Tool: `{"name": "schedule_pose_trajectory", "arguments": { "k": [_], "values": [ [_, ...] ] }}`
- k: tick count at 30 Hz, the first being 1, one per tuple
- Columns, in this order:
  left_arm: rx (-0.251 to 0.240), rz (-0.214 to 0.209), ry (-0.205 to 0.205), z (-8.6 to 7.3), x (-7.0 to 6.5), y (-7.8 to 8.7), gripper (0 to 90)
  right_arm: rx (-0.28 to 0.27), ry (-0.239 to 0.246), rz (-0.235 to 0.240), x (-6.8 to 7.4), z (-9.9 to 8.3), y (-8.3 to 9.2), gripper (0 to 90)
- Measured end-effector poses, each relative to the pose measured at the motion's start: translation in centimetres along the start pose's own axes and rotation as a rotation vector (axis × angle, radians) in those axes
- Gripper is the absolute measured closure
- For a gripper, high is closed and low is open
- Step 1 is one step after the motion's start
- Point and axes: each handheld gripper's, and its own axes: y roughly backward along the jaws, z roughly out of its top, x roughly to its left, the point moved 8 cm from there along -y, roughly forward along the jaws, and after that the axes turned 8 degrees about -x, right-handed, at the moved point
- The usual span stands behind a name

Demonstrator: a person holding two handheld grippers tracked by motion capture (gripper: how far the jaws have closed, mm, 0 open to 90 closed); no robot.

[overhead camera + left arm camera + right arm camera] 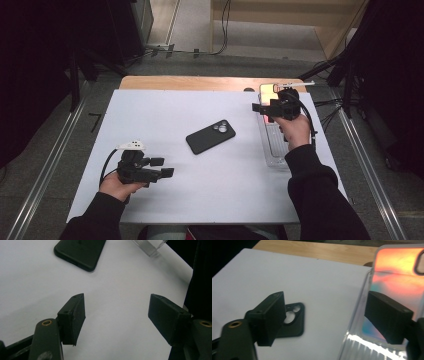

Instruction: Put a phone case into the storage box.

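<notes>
The left hand [117, 185] lies low over the near left part of the desk [150, 120], sleeve coming in from the bottom edge, and holds the left tool [165, 167] about level, its tip pointing across the white top toward the right. In the left gripper view its jaws stand spread with only bare white surface between them.

The right hand [296, 129] is stretched farther out over the far right of the desk, wrist raised, with the right tool [260, 108] pointing left and slightly away. In the right gripper view its jaws are apart; one jaw lies in front of the colourful case [397, 277], the other well clear to its left, and I cannot tell whether any pad touches the case. No earlier grip can be read from this.

The case, orange and pink with a camera cut-out, lies in a clear tray [272, 150] along the desk's right edge, at its far end beneath the right tool.

A black phone [210, 136] lies flat near the middle of the desk, camera side up, well apart from both tools.

No brand, label or writing can be read on any of these things
</notes>
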Motion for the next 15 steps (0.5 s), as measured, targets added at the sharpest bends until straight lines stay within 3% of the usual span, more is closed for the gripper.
{"name": "schedule_pose_trajectory", "arguments": {
  "k": [11,15],
  "values": [
    [0.009,-0.021,-0.005,0.7,0.1,-0.9,30.5,0.031,0.025,0.14,2.9,-2.4,1.4,21.1],
    [0.018,-0.024,-0.013,0.8,0.2,-1.0,30.6,0.03,0.031,0.17,3.5,-3.2,1.9,21.6]
  ]
}}
